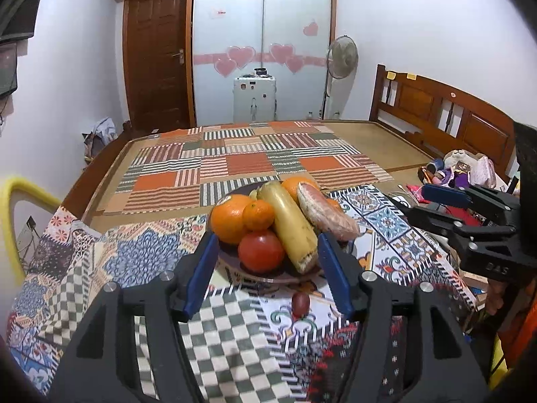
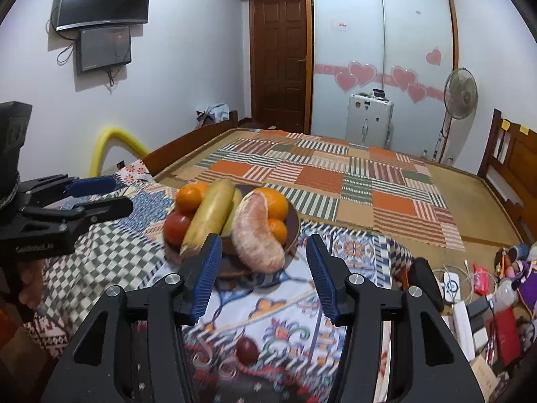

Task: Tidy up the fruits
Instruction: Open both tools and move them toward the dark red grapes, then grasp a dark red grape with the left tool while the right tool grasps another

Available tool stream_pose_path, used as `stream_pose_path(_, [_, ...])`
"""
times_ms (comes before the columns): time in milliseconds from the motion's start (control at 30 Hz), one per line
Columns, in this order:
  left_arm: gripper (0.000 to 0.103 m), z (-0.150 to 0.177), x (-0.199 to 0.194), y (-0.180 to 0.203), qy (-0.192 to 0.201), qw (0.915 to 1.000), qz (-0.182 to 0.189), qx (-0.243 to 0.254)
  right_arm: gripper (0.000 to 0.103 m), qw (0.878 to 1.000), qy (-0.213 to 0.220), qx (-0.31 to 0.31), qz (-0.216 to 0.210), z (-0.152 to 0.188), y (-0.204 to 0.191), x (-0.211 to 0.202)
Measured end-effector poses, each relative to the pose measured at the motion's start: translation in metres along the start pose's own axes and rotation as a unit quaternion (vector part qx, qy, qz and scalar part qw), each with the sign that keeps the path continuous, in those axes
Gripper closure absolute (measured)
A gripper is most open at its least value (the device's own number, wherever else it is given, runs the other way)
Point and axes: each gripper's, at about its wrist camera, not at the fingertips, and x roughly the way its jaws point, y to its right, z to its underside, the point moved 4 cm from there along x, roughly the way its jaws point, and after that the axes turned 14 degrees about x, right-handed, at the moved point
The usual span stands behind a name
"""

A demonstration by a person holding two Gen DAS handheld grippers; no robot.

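A dark plate [image 1: 268, 279] on the patterned cloth holds oranges [image 1: 230, 218], a red tomato [image 1: 261, 251], a long yellow fruit [image 1: 292, 225] and a peeled pomelo wedge [image 1: 327, 215]. My left gripper [image 1: 266, 240] stands open just in front of the plate, with nothing pressed between its blue pads. A small dark red fruit [image 1: 300, 304] lies alone on the cloth in front of the plate, between the fingers. My right gripper [image 2: 263, 240] is also open, facing the pomelo wedge [image 2: 258, 235] and plate [image 2: 295, 225]. The small dark fruit [image 2: 246, 349] lies below it. Each gripper shows in the other's view: right gripper [image 1: 436, 201], left gripper [image 2: 117, 194].
The cloth covers a low surface against a bed with a patchwork blanket [image 1: 241, 164] and wooden headboard [image 1: 446, 110]. Toys, cables and packets [image 2: 480, 288] crowd the right side. A yellow foam tube [image 2: 110, 144] curves at the left. A fan [image 2: 461, 94] and white suitcase [image 2: 369, 117] stand by the far wardrobe.
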Motion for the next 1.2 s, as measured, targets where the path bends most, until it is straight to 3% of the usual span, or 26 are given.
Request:
stream_pose_path(300, [0.038,0.034,0.007,0.007,-0.035,0.9992,0.019,-0.008,0.054,0.999,-0.051,0.006,0.017,0.047,0.011,0.013])
stream_pose_path(633, [0.039,0.068,0.034,0.022,-0.085,0.9943,0.063,-0.015,0.054,0.996,-0.088,-0.005,0.031,0.074,0.017,0.033])
stream_pose_path(767, [0.045,0.07,0.042,0.026,-0.094,0.9929,0.073,-0.009,0.073,0.994,-0.103,-0.007,0.029,0.08,0.017,0.038])
stream_pose_path(867, [0.053,0.068,0.048,0.03,-0.102,0.9912,0.084,-0.005,0.081,0.994,-0.105,-0.006,0.023,0.083,0.017,0.039])
stream_pose_path(1200, [0.061,0.053,0.067,0.039,-0.111,0.9898,0.088,0.02,0.087,0.995,-0.095,0.002,0.013,0.081,0.018,0.034])
